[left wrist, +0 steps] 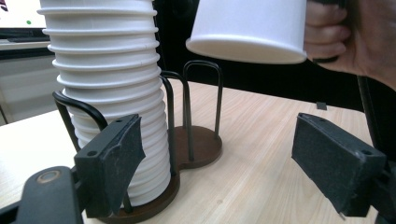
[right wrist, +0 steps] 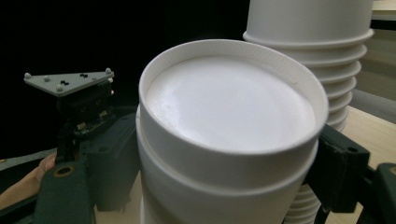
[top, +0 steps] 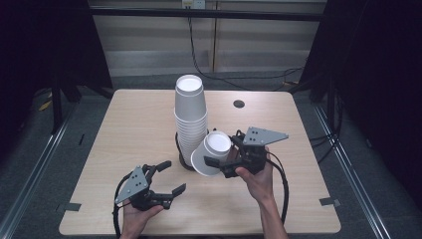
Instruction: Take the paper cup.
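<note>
Right claw [top: 215, 167] pinches a light, easily crushed paper cup [top: 211, 152] by its wall, tilted beside the cup stack [top: 190, 117], while left claw [top: 167, 176] hovers spread above the bench [top: 129, 129].

The tall stack of white paper cups [top: 190, 117] in its dark wire holder with a round brown base [left wrist: 196, 144] blocks the middle of the light wooden table [top: 129, 129]. Just right of it, the single white paper cup [top: 211, 153] clamped by the right hand-held gripper [top: 220, 167] closes that gap. Bare tabletop lies open left of the stack, at the far right and along the near edge
</note>
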`<state>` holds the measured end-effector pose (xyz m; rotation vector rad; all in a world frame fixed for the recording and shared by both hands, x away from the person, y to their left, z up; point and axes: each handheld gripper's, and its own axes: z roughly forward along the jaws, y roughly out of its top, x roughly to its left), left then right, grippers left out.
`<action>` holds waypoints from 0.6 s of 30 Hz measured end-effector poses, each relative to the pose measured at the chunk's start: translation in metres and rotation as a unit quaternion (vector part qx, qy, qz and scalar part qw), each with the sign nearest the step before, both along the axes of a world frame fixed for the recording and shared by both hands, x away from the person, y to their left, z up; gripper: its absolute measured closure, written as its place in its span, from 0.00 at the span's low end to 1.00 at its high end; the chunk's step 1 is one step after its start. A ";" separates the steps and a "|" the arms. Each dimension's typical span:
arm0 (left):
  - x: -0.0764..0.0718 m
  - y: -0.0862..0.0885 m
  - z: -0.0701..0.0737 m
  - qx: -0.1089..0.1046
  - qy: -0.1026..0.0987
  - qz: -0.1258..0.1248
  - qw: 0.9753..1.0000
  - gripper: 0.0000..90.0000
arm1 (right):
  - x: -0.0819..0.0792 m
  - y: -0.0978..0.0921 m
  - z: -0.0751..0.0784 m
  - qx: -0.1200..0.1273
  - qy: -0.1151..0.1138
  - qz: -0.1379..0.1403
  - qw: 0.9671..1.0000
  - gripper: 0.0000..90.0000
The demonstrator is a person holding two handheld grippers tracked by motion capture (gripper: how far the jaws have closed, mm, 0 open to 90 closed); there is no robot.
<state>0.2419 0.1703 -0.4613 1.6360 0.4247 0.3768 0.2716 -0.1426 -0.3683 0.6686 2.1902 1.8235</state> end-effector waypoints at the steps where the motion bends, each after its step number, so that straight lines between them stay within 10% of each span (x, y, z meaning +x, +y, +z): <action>1: 0.000 0.000 0.001 0.003 -0.002 -0.003 1.000 0.18 | 0.000 0.001 -0.002 -0.002 0.000 0.001 1.000 0.23; 18: -0.001 -0.008 0.000 0.003 -0.001 -0.027 1.000 0.17 | -0.007 0.008 -0.030 0.025 0.019 0.018 0.999 0.23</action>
